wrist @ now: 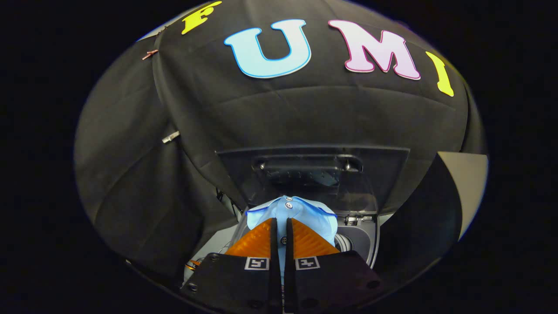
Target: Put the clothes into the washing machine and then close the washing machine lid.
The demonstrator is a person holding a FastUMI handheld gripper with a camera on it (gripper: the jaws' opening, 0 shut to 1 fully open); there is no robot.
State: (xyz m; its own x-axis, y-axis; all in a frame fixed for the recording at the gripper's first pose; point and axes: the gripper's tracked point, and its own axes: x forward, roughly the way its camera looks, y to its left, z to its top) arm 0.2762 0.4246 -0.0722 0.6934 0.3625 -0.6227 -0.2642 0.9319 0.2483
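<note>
My gripper [281, 223] is shut on a light blue buttoned garment [291, 210], whose cloth bunches up between and just ahead of the fingers. Beyond the garment the washing machine's dark see-through lid [312, 174] stands raised and open. The machine's grey top rim [362, 237] and part of the drum opening [342, 242] lie under and to the right of the held cloth. The garment hangs over the opening; most of the drum is hidden behind the fingers and the cloth.
Black cloth of the booth wall [174, 174] drapes close behind and to the left of the machine. A pale panel [468, 183] stands to the right of the machine.
</note>
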